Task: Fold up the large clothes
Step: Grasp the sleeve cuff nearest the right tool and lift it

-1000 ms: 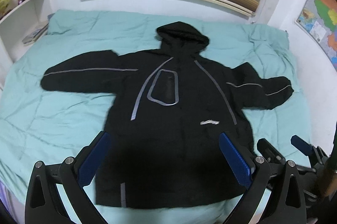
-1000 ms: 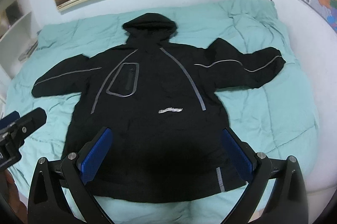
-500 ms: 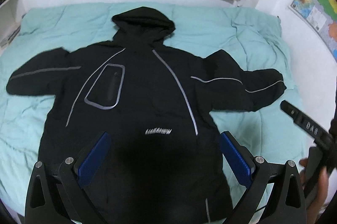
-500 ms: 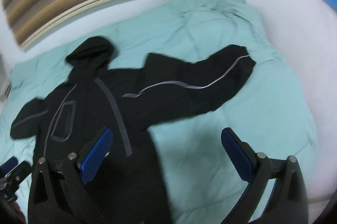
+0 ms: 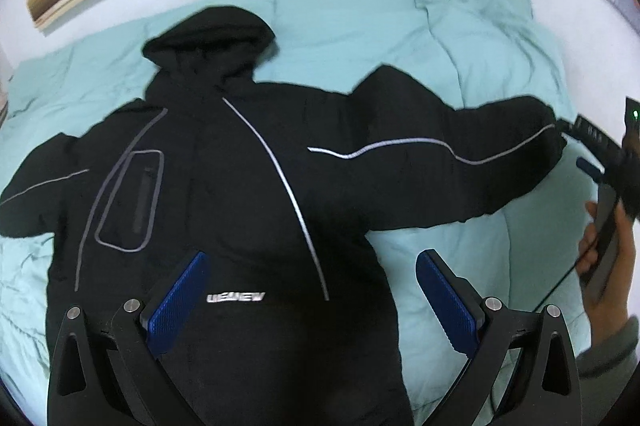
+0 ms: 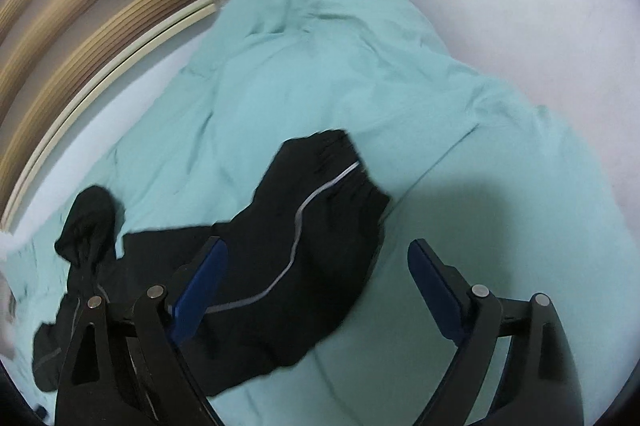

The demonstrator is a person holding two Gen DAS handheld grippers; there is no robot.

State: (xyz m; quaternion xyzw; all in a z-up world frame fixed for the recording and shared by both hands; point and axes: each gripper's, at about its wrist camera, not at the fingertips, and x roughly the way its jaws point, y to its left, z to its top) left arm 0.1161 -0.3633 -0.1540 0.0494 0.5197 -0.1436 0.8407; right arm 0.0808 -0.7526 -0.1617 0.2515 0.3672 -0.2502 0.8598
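Black and unfolded, the hooded jacket (image 5: 248, 210) lies spread flat on a teal quilt (image 5: 460, 38) beneath the wide-open, empty left gripper (image 5: 312, 294), while the right gripper (image 6: 316, 282), jaws just narrowing yet still wide, straddles 1 sleeve (image 6: 320, 226), every fold still ahead.

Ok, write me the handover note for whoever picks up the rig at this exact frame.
Left tongs: open, empty, above the jacket's lower body.
Right tongs: open, jaws have just been closing a little, nothing pinched yet; the sleeve end lies between and just ahead of them.
Jacket: spread flat, front up, on the teal duvet, hood towards the wall, both sleeves out sideways.
Done: laid out only, no fold yet.
Left: probably grip this sleeve near the cuff, fold it across the body, then the other sleeve, then the body.
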